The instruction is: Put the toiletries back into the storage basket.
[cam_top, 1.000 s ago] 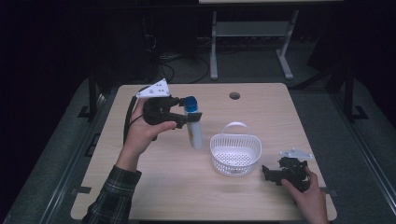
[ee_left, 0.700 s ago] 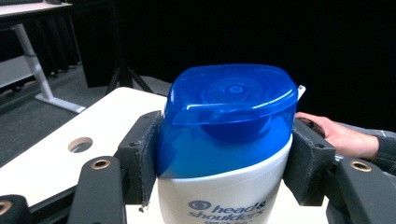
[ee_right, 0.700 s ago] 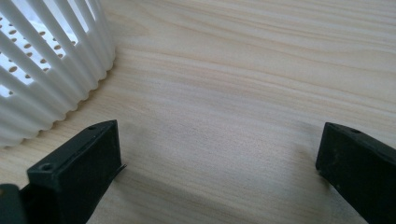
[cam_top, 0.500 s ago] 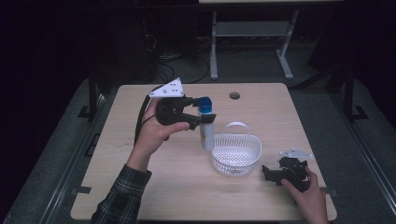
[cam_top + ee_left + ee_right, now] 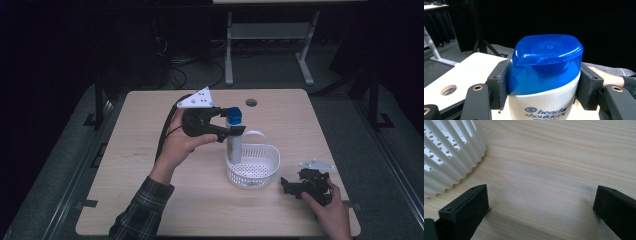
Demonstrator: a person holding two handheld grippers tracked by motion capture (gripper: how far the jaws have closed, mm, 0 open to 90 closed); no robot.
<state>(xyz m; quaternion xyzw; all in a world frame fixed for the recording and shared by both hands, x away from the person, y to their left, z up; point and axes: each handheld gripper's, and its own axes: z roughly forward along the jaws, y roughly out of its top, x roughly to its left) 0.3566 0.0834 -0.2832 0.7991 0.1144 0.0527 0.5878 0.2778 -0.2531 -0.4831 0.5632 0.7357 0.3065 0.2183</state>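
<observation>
Your left claw (image 5: 231, 121) clamped on Head & Shoulders bottle (image 5: 233, 145), now carried over white basket (image 5: 260, 172) rim at 10 o'clock; right claw (image 5: 289, 186) wide open, empty, unmoved on surface (image 5: 150, 150).

Bare table (image 5: 150, 200) left of white basket (image 5: 260, 172)
</observation>
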